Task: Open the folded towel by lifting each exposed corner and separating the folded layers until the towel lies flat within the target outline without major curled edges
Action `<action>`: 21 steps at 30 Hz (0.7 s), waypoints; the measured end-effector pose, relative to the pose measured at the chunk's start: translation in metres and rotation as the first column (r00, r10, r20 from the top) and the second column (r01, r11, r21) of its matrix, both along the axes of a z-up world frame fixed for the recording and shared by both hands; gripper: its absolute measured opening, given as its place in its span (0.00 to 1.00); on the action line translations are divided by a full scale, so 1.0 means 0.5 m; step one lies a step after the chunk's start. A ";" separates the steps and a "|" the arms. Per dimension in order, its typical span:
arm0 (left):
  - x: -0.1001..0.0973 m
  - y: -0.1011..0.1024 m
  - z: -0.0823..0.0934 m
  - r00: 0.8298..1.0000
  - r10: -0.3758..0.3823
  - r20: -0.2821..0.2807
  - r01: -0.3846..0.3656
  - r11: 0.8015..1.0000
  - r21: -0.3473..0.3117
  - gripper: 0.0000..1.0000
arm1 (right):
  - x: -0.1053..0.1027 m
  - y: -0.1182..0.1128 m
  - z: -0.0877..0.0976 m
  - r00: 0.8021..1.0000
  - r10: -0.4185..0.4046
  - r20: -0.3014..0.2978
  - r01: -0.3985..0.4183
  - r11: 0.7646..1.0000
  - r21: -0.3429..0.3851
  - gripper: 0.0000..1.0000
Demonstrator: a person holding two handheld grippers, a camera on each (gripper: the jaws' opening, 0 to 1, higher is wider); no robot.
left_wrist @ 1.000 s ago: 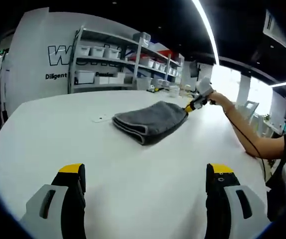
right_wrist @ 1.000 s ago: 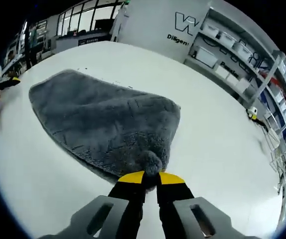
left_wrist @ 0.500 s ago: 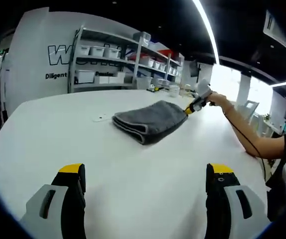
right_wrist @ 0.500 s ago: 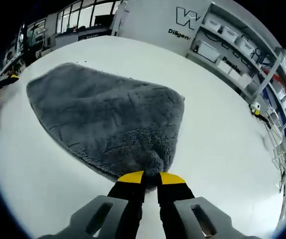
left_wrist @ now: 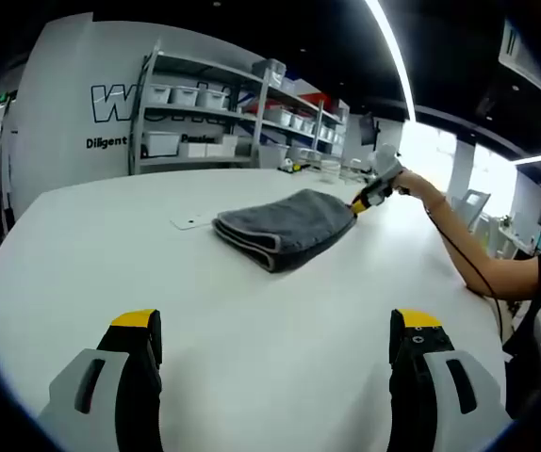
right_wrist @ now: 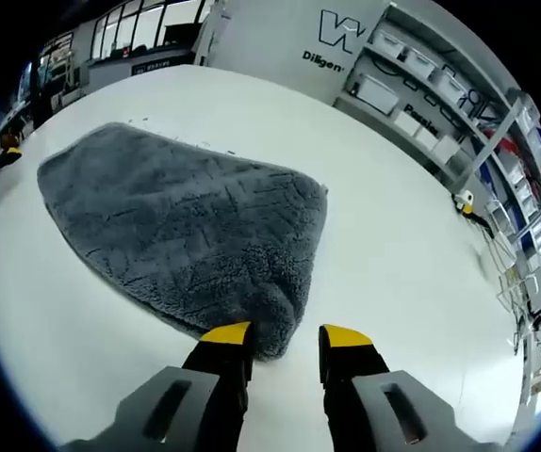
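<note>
A grey folded towel (left_wrist: 285, 226) lies on the white table (left_wrist: 110, 254), far ahead of my left gripper (left_wrist: 276, 325), whose jaws stand wide open over bare tabletop. At the towel's far right corner a person's hand holds my right gripper (left_wrist: 372, 195). In the right gripper view the towel (right_wrist: 176, 226) spreads away to the left, still in stacked layers. My right gripper (right_wrist: 286, 337) is open, and the towel's near corner (right_wrist: 269, 331) lies on the table just at the gap between its yellow tips.
Metal shelves (left_wrist: 223, 113) with white bins stand behind the table. A small white mark (left_wrist: 188, 223) lies on the table left of the towel. The person's arm (left_wrist: 459, 245) reaches over the table's right edge. Bare table surrounds the towel.
My right gripper has opened and let go of the towel corner it was pinching; the corner now rests on the table. The left gripper has not moved.
</note>
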State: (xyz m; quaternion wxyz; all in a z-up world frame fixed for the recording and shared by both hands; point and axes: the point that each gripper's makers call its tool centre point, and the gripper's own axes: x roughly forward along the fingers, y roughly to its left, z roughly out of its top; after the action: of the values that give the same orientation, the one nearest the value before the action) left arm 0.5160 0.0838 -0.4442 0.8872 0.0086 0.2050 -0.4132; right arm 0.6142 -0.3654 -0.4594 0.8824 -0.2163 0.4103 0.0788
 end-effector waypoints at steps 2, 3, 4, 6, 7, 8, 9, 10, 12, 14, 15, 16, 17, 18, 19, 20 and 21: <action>0.001 0.000 0.000 1.000 0.001 0.000 -0.001 1.000 0.000 0.99 | -0.007 0.010 0.019 1.000 0.005 0.017 -0.005 1.000 -0.001 0.32; 0.001 0.001 -0.001 1.000 0.008 -0.005 -0.008 1.000 0.001 0.99 | -0.007 0.012 0.028 1.000 0.008 0.030 -0.007 1.000 -0.008 0.34; 0.002 0.002 -0.001 1.000 0.011 -0.006 -0.011 1.000 0.003 0.99 | -0.007 0.012 0.031 0.999 0.008 0.033 -0.008 1.000 -0.011 0.37; 0.001 0.003 -0.001 1.000 0.010 -0.002 -0.010 1.000 0.006 0.99 | -0.009 0.015 0.048 0.999 0.006 0.049 -0.005 1.000 -0.030 0.42; 0.001 0.003 -0.001 1.000 0.012 -0.004 -0.012 1.000 0.003 0.99 | -0.011 0.018 0.054 0.999 0.008 0.050 -0.007 0.999 -0.035 0.43; 0.002 0.003 0.000 1.000 0.013 -0.004 -0.013 1.000 0.001 0.99 | -0.011 0.021 0.059 0.998 0.013 0.055 -0.011 0.999 -0.037 0.44; 0.002 0.003 0.001 1.000 0.011 -0.002 -0.011 1.000 0.000 0.99 | -0.011 0.026 0.064 0.998 0.020 0.060 -0.018 0.999 -0.032 0.46; 0.002 0.003 0.001 1.000 0.011 -0.001 -0.011 1.000 0.002 0.99 | -0.010 0.031 0.069 0.998 0.021 0.067 -0.020 1.000 -0.024 0.48; 0.004 0.003 0.003 1.000 0.011 0.003 -0.011 1.000 0.004 0.99 | -0.005 0.034 0.074 0.997 0.012 0.076 -0.011 1.000 -0.020 0.56; 0.004 0.002 0.004 1.000 0.009 0.004 -0.009 1.000 0.005 0.99 | 0.000 0.034 0.075 0.996 -0.005 0.089 0.009 0.999 -0.044 0.62; 0.002 0.001 0.003 1.000 0.007 0.003 -0.007 1.000 0.006 0.99 | 0.002 0.037 0.071 0.996 0.000 0.085 0.005 0.998 -0.058 0.65; 0.001 0.001 0.004 1.000 0.006 0.003 -0.006 1.000 0.007 0.99 | 0.003 0.042 0.067 0.997 0.007 0.080 -0.002 0.998 -0.065 0.67; 0.000 0.002 0.006 1.000 0.007 0.005 -0.007 1.000 0.005 0.99 | 0.005 0.049 0.063 0.997 0.019 0.072 -0.015 0.998 -0.062 0.69; 0.000 0.003 0.009 1.000 0.009 0.008 -0.009 1.000 0.004 0.99 | 0.008 0.059 0.062 0.997 0.032 0.075 -0.029 0.999 -0.044 0.69; 0.001 0.005 0.012 1.000 0.010 0.012 -0.010 1.000 0.001 0.99 | 0.012 0.065 0.063 0.996 0.042 0.084 -0.039 0.999 -0.030 0.69; 0.000 0.006 0.016 1.000 0.012 0.016 -0.012 1.000 -0.003 0.99 | 0.017 0.079 0.068 0.990 0.070 0.119 -0.068 0.997 -0.018 0.70; -0.002 0.006 0.020 1.000 0.013 0.021 -0.013 1.000 -0.007 0.99 | 0.021 0.085 0.075 0.986 0.082 0.146 -0.081 0.997 -0.011 0.70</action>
State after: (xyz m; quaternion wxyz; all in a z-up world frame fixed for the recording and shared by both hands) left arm 0.5152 0.0870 -0.4344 0.8920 0.0085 0.1941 -0.4081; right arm 0.6250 -0.3231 -0.4218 0.9057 -0.2405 0.3352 0.0976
